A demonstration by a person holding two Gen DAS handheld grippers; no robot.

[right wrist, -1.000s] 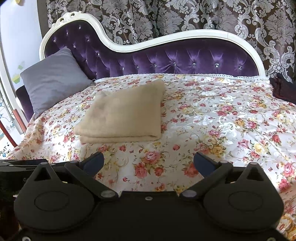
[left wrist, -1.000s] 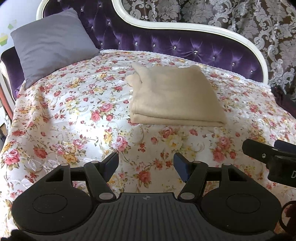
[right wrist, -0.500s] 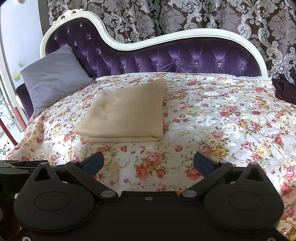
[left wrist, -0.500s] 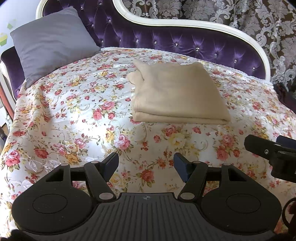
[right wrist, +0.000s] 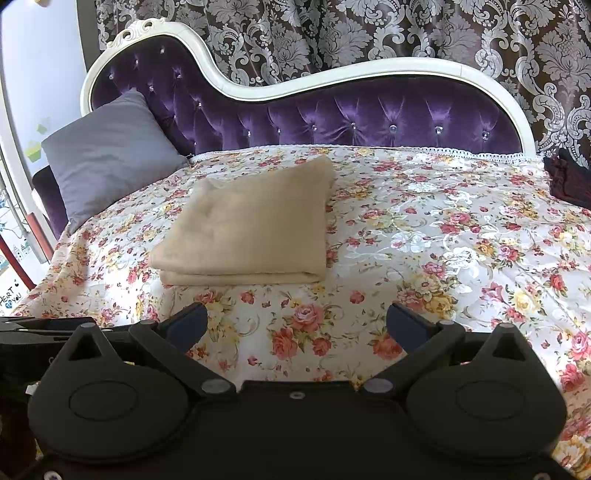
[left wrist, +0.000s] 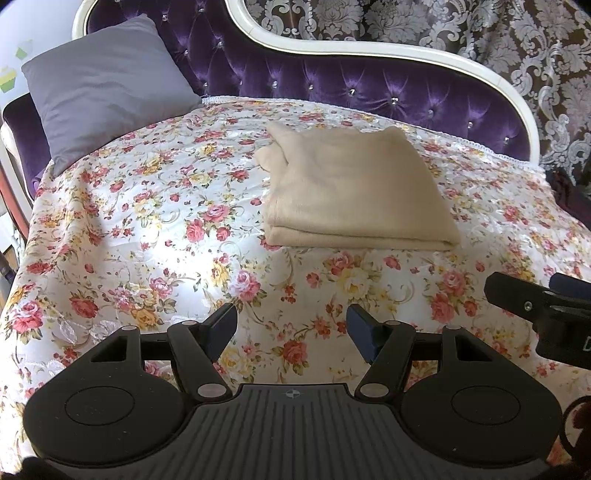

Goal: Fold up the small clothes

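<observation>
A beige cloth [left wrist: 354, 188] [right wrist: 251, 225] lies folded into a neat rectangular stack on the flowered bedspread [left wrist: 155, 236] [right wrist: 443, 236] of a purple couch. My left gripper [left wrist: 291, 328] hovers over the spread in front of the cloth, open, nothing between its fingers. My right gripper [right wrist: 295, 326] hangs to the right of the left one, also in front of the cloth, open and empty. In the left wrist view the right gripper's finger [left wrist: 532, 306] shows at the right edge. The left gripper's body [right wrist: 44, 328] shows at the left edge of the right wrist view.
A grey pillow [left wrist: 103, 85] [right wrist: 110, 151] leans at the couch's left end. The tufted purple backrest [right wrist: 332, 118] with a white frame runs behind the spread. A dark red cloth [right wrist: 569, 177] lies at the right end. Patterned curtains [right wrist: 369, 33] hang behind.
Both views have shifted slightly, so the folded cloth sits a little lower in frame; both grippers stay open and empty.
</observation>
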